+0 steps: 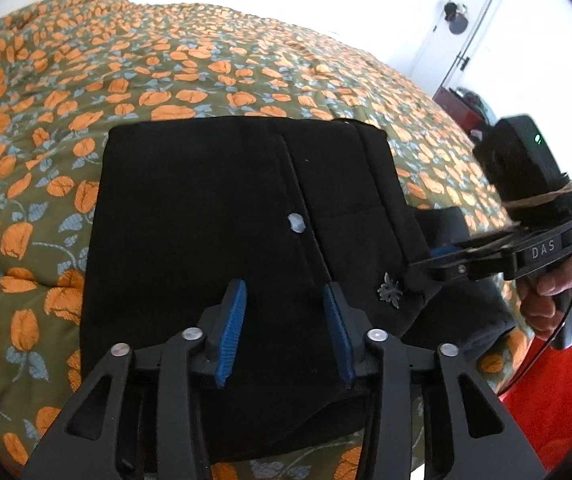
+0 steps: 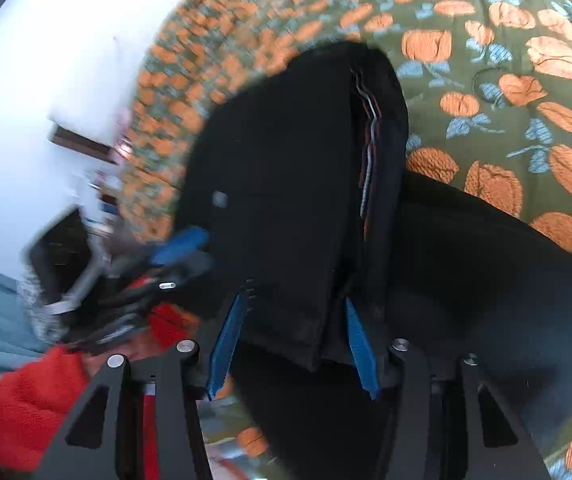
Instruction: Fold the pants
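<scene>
The black pants [image 1: 213, 248] lie folded on the flowery bed [image 1: 45, 120]. Both the left gripper [image 1: 283, 320] and right gripper [image 2: 292, 344] hover half open over the near edge, gripping nothing. Next, pinch that edge and fold again.

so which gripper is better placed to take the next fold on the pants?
Left, probably. The left gripper sits square over the folded black pants, pads straddling the near edge. The right gripper approaches a corner at an angle, view blurred.

Both grippers are tilting downward, side by side.
The left gripper [image 1: 283, 332] and right gripper [image 2: 292, 344] are holding their blue pads apart.
</scene>
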`<move>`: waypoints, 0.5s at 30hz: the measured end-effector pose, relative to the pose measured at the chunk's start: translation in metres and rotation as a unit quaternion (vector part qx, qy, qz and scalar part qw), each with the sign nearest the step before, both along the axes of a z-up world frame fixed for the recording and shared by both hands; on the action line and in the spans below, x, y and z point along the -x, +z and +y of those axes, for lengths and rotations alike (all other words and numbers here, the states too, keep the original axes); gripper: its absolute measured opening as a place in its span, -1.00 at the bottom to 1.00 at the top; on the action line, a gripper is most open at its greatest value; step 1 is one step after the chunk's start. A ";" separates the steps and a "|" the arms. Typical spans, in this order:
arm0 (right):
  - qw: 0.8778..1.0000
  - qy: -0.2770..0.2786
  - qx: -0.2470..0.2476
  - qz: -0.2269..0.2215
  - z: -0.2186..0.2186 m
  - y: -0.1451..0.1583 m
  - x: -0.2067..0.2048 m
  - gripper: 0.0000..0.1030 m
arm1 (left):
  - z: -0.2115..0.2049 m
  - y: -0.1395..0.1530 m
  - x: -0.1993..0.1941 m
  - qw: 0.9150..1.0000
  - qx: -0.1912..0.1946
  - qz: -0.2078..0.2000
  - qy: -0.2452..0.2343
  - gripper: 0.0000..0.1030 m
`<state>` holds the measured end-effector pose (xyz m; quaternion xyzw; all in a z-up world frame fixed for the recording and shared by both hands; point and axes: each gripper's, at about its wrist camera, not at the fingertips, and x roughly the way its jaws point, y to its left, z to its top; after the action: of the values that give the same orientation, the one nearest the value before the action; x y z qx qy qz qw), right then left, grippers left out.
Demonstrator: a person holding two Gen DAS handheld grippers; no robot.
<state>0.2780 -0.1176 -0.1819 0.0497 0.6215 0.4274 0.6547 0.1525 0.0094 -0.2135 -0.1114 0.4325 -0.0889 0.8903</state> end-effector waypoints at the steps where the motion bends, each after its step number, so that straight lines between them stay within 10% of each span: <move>1: 1.000 0.002 0.007 -0.016 0.003 0.003 0.003 -0.15 | 0.001 0.003 0.001 1.000 -0.005 0.001 0.003 -0.03; 5: 0.998 -0.024 -0.020 -0.057 -0.018 0.034 0.011 -0.70 | 0.036 0.039 0.028 0.996 0.047 -0.031 0.064 0.33; 9: 0.992 -0.056 -0.076 -0.084 -0.044 0.079 0.022 -0.73 | 0.082 0.067 0.057 0.982 0.070 -0.090 0.154 0.60; 15: 0.983 -0.084 -0.118 -0.113 -0.082 0.126 0.052 -0.73 | 0.096 0.057 0.063 0.978 0.086 -0.071 0.175 0.60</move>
<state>0.2256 -0.1998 -0.0560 0.1300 0.4821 0.4447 0.7436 0.0898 0.1053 -0.1566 -0.2548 0.3328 0.0242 0.9076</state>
